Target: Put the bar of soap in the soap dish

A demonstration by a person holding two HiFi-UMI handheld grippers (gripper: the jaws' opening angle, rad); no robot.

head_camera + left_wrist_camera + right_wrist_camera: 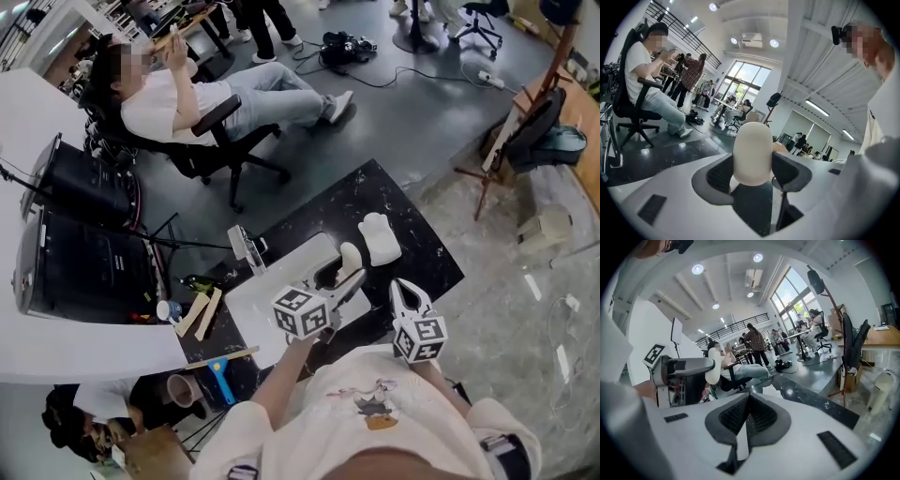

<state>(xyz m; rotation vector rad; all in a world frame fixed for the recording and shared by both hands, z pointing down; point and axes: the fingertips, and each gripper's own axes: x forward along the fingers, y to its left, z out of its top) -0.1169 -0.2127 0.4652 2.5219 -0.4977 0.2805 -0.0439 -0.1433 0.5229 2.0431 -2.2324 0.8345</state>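
Clamping the bar of soap (752, 152) near the sink (277, 272) edge, left gripper (343, 273); right gripper (405, 294) clenched, empty.

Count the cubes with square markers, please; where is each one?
2. The left cube is on the left claw, which holds the soap bar; the right cube is on the shut right claw. None seems hidden.

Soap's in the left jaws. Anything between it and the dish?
Nothing visible. The bar of soap, clamped in the left gripper, is just short of the soap dish, with only bare black counter between them. The right gripper, shut and empty, hangs off to the side.
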